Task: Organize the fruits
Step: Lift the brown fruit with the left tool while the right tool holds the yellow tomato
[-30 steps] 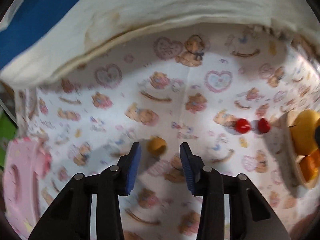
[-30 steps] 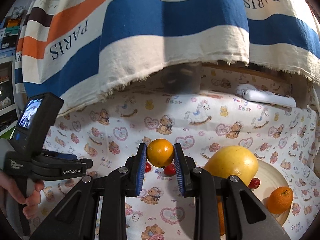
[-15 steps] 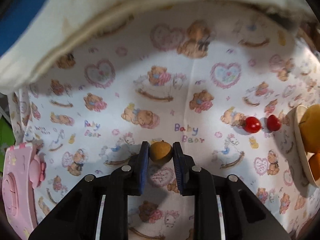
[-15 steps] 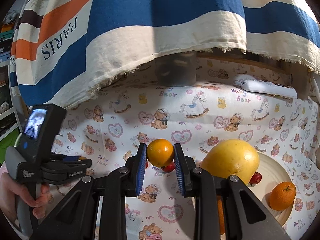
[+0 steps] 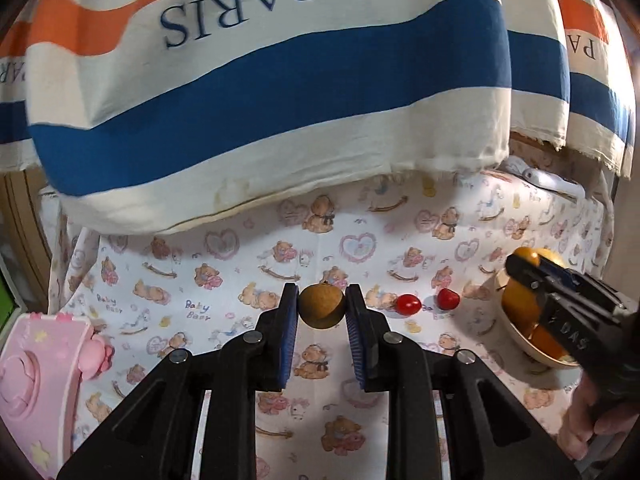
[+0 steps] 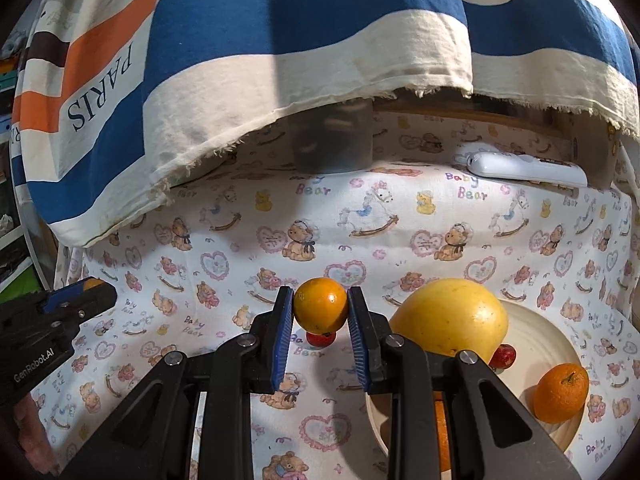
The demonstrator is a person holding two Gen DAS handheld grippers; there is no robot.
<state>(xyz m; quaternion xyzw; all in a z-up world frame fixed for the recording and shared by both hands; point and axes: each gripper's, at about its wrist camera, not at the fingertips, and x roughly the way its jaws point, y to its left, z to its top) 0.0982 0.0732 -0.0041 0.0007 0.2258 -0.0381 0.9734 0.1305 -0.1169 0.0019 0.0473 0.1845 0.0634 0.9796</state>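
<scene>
Looking along the left gripper (image 5: 322,312), its blue pads are clamped on a small brown fruit (image 5: 322,306), held clear above the bear-print cloth (image 5: 224,272). Two red cherry tomatoes (image 5: 408,304) lie on the cloth to the right of the held fruit, just beside each other. Farther right, the right gripper (image 5: 532,266) reaches in, gripping an orange (image 5: 527,257) over the cream plate (image 5: 516,334), which holds more orange fruit. A hand (image 5: 592,432) grasps that tool at the lower right edge. A pink toy (image 5: 36,376) sits at the lower left. A striped towel (image 5: 280,80) printed PARIS hangs across the top.

From the right wrist view, the right gripper (image 6: 321,312) is closed on the orange (image 6: 321,304), raised over the cloth (image 6: 360,240); a tomato (image 6: 320,339) lies on the cloth below it. To the right, the plate (image 6: 532,320) carries a large yellow fruit (image 6: 452,320), a tangerine (image 6: 562,392) and a red tomato (image 6: 503,356) tucked against the yellow fruit. The left gripper (image 6: 94,290) enters at the left edge, well apart from the plate; the brown fruit shows only as a sliver at its tip. A white remote (image 6: 528,168) lies at the back of the cloth under the towel (image 6: 320,40)
</scene>
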